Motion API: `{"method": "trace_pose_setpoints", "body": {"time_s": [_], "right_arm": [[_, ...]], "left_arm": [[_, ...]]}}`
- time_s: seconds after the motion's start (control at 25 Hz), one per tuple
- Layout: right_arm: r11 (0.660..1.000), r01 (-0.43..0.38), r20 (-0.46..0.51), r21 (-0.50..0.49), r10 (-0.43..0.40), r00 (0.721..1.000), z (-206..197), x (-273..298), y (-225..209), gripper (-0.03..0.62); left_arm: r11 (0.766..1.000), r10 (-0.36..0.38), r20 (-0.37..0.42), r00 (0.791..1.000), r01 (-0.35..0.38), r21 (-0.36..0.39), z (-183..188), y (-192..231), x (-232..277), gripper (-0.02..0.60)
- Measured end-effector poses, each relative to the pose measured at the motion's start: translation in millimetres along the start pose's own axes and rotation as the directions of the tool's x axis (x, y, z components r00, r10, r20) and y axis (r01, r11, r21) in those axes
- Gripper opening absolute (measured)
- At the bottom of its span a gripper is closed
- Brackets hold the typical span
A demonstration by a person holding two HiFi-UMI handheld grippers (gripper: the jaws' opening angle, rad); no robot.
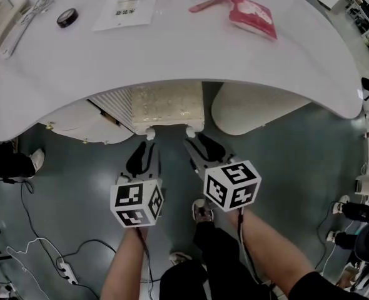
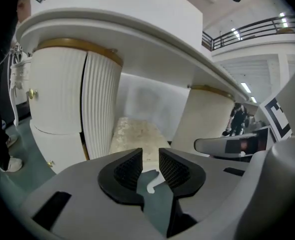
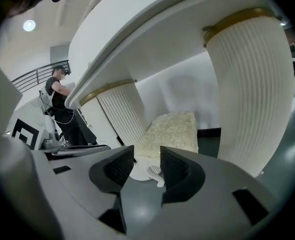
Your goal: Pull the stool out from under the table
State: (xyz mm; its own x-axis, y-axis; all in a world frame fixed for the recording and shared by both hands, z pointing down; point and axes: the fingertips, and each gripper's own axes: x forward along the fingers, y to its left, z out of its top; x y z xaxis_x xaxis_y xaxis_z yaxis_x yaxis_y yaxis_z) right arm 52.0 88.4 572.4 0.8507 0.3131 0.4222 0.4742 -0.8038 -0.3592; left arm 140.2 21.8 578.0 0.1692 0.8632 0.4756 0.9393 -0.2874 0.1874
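Both grippers stood released, jaws apart: the left gripper [image 2: 150, 160] with a white hook handle [image 2: 155, 180] just ahead of its fingertips, the right gripper [image 3: 146, 159] likewise at its own handle [image 3: 156, 174]. Each probably needed to clamp squarely on its handle, then pull straight back together. Beyond the fingertips, the cushioned stool [image 1: 167, 108] sat tucked under the table [image 1: 172, 49]. No containers showed.

- Large open indoor hall; reads as a lab or recording studio, not a home.
- Upper-level railing [image 2: 247, 31] with strip lights on the ceiling above it.
- Grey floor [image 1: 297, 167] with loose cables [image 1: 31, 220] and a power strip [image 1: 64, 269].
- Curved white table [image 1: 172, 61] carries a tape roll [image 1: 67, 17] and a printed sheet [image 1: 127, 5].
- Another person [image 3: 62, 104] stands in the background.
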Motion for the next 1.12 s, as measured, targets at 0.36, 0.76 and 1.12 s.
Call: {"method": "trace_pose_setpoints", "body": {"time_s": [0.36, 0.76, 1.12], "right_arm": [[0.995, 0.041, -0.079, 0.094, -0.034, 0.996, -16, 48, -53, 0.224], [0.970, 0.156, -0.182, 0.185, -0.123, 0.976, -19, 100, -112, 0.264], [0.945, 0.104, -0.240, 0.311, -0.028, 0.970, -22, 134, -136, 0.284]], "left_arm": [[0.996, -0.050, -0.183, 0.982, 0.036, -0.082, -22, 34, 65, 0.200], [1.000, 0.008, -0.270, 0.963, -0.012, -0.015, -12, 68, 125, 0.307], [0.986, -0.039, -0.306, 0.951, -0.012, -0.164, -26, 89, 155, 0.365]]}}
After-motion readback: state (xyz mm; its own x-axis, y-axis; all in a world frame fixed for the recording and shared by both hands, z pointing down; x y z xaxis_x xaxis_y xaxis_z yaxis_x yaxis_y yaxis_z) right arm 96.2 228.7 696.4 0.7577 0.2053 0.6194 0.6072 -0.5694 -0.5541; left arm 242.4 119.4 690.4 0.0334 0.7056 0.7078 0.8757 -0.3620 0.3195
